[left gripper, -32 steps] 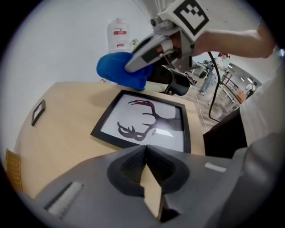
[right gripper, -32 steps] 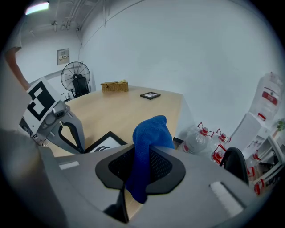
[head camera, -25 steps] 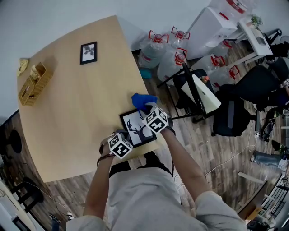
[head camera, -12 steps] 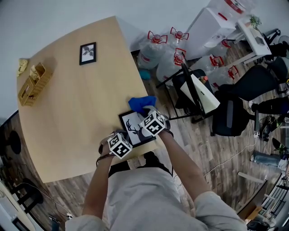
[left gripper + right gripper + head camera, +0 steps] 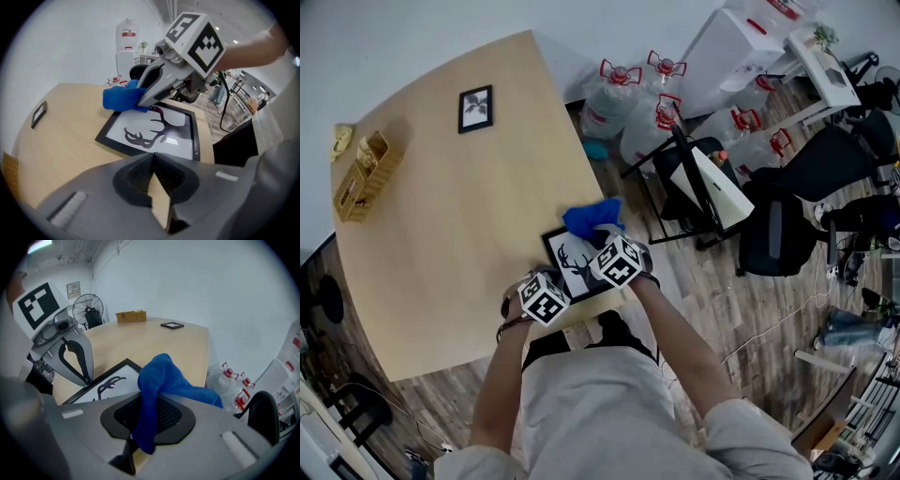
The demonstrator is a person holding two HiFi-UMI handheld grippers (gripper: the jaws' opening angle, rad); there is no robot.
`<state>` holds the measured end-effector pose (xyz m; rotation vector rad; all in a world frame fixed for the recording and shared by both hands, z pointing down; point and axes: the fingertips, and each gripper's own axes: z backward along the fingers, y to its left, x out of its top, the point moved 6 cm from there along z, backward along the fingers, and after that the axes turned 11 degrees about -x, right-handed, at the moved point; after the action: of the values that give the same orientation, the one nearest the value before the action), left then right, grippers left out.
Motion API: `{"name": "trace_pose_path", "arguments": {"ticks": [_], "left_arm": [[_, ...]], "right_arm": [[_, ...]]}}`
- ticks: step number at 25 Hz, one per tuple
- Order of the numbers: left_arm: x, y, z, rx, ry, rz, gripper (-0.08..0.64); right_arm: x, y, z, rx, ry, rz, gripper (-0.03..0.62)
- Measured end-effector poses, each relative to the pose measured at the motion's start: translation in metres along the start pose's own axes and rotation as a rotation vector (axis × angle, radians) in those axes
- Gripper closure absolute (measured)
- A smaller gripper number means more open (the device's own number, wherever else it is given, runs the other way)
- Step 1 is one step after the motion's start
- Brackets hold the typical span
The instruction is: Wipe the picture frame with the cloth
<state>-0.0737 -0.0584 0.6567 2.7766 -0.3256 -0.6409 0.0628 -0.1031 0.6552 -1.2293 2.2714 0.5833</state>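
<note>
No print can be read: the red label (image 5: 127, 33) on the water bottle (image 5: 127, 40) and the wall notice (image 5: 72, 289) are too small.

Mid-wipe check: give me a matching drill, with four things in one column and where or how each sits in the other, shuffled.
1 cloth
2 deer frame
3 small frame
4 left gripper

A far end of the table
B shut, nothing between the jaws
C clamped in the right gripper
D flat at the near table edge

Pairs: 1-C, 2-D, 3-A, 4-B
</note>
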Motion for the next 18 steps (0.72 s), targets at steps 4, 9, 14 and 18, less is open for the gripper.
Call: {"name": "trace_pose_path", "arguments": {"ticks": [4, 9, 14, 18], "left_arm": [[-0.001, 0.001, 0.001, -0.001, -0.008, 0.006, 0.506], [-0.001, 0.000, 0.001, 0.004, -0.011, 0.006, 0.506], [-0.001, 0.000, 0.002, 0.003, -0.012, 0.006, 0.506], [-0.001, 0.000, 0.001, 0.003, -0.013, 0.006, 0.506]], "right_arm": [[-0.008, 0.005, 0.007, 0.007, -0.018, -0.038, 0.532], [-0.021, 0.014, 0.018, 0.014, -0.032, -0.058, 0.532], [-0.033, 0.022, 0.028, 0.014, -0.041, -0.099, 0.532], [-0.046, 0.030, 0.038, 0.009, -0.048, -0.116, 0.532]]}}
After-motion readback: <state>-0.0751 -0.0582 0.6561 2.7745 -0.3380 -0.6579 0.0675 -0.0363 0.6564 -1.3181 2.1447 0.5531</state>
